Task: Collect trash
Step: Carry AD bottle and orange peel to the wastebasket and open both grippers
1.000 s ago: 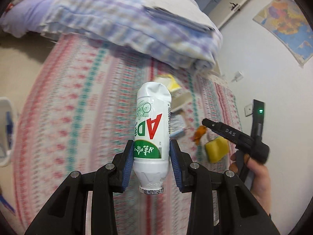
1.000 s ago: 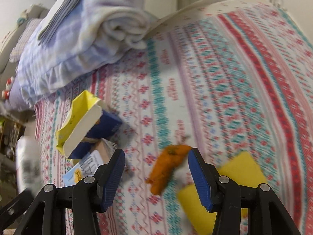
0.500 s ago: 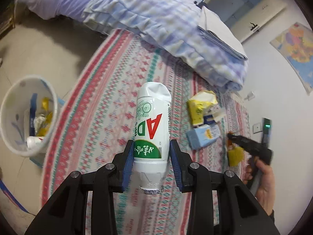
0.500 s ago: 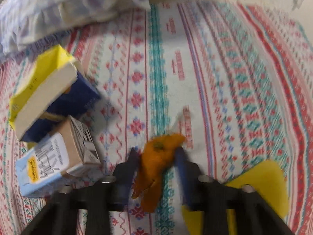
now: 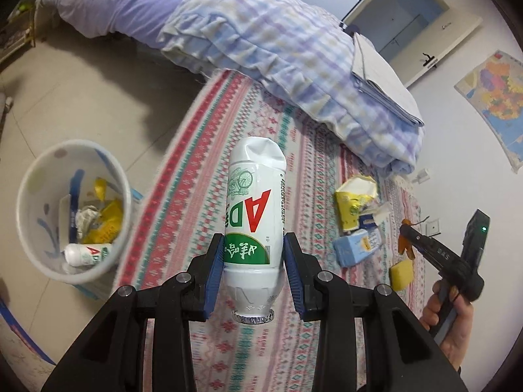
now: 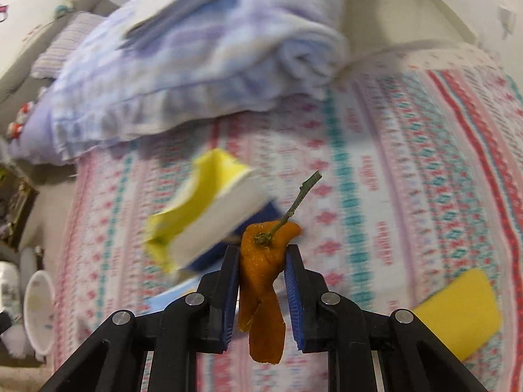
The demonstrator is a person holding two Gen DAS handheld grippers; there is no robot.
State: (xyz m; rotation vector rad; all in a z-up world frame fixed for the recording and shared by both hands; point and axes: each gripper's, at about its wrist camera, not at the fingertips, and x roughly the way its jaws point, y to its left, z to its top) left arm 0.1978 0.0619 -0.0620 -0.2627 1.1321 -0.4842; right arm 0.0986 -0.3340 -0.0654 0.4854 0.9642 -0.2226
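My left gripper (image 5: 251,271) is shut on a white drink bottle (image 5: 255,215) with a green and red label, held cap toward me above the patterned bed cover. A white trash bin (image 5: 29,202) with trash inside stands on the floor at the left. My right gripper (image 6: 261,281) is shut on an orange peel (image 6: 263,274) with a stem, lifted off the bed; it also shows in the left wrist view (image 5: 407,240). A yellow carton (image 5: 354,202), a pale blue carton (image 5: 356,248) and a yellow sponge (image 5: 402,272) lie on the bed.
A folded checked quilt (image 5: 294,62) lies across the far side of the bed. The bin holds another white bottle (image 5: 86,253) and yellow wrappers. The tiled floor (image 5: 81,98) runs along the bed's left edge. A map (image 5: 497,98) hangs on the right wall.
My right gripper closed on the orange peel and lifted it off the bed. My left gripper carried the bottle back and left, bringing the trash bin into view.
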